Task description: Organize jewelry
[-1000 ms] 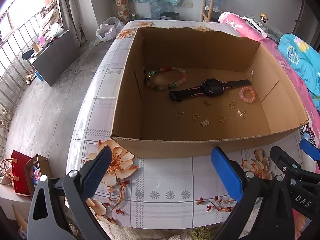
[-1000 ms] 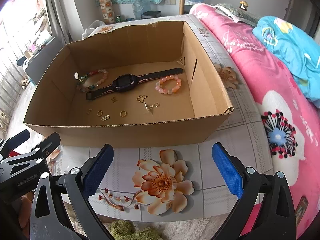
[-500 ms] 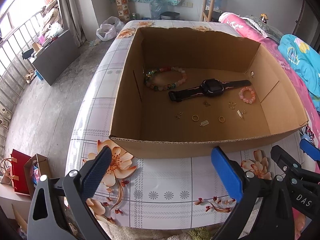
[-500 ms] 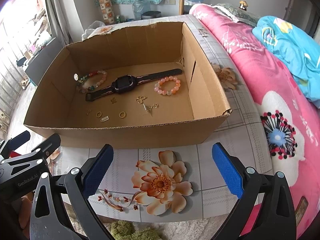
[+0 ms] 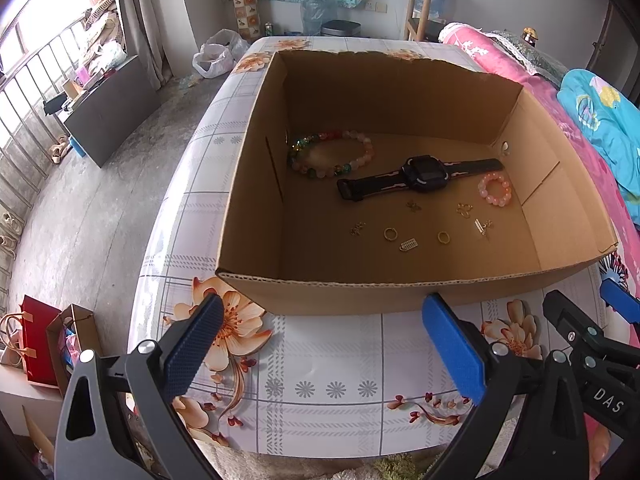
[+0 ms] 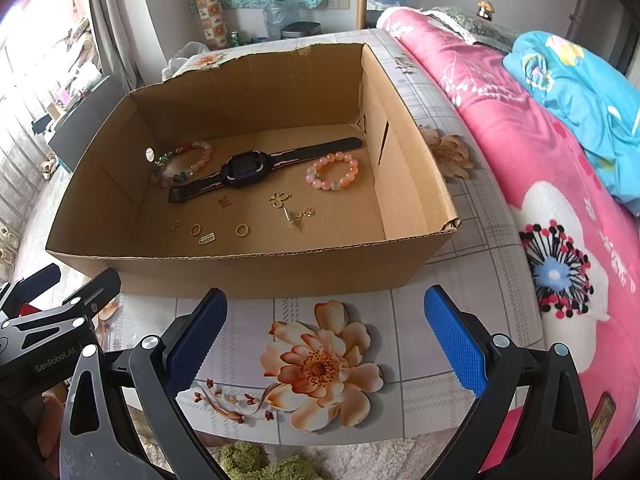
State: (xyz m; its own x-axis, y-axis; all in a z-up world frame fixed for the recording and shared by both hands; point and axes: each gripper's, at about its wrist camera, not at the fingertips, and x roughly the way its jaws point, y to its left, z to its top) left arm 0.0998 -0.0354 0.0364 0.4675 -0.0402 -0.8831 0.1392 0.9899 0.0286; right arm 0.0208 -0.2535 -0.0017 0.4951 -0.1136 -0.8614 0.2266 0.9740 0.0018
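An open cardboard box (image 5: 248, 184) (image 6: 412, 168) stands on the flowered table. Inside lie a multicoloured bead bracelet (image 5: 332, 154) (image 6: 182, 164), a black smartwatch (image 5: 424, 174) (image 6: 244, 164), a pink bead bracelet (image 5: 495, 189) (image 6: 332, 172), two gold rings (image 5: 391, 233) (image 6: 241, 230) and several small gold charms (image 5: 464, 210) (image 6: 280, 200). My left gripper (image 5: 320, 340) is open and empty, above the table in front of the box. My right gripper (image 6: 326, 328) is open and empty, also in front of the box.
The table (image 5: 320, 384) has a flower-print cloth. A bed with pink (image 6: 540, 168) and blue bedding (image 6: 580, 88) runs along the right. Floor, a red bag (image 5: 38, 344) and a grey cabinet (image 5: 108, 116) are to the left.
Both grippers have drifted slightly; the box sits a little higher in both views. Nothing was grasped or moved.
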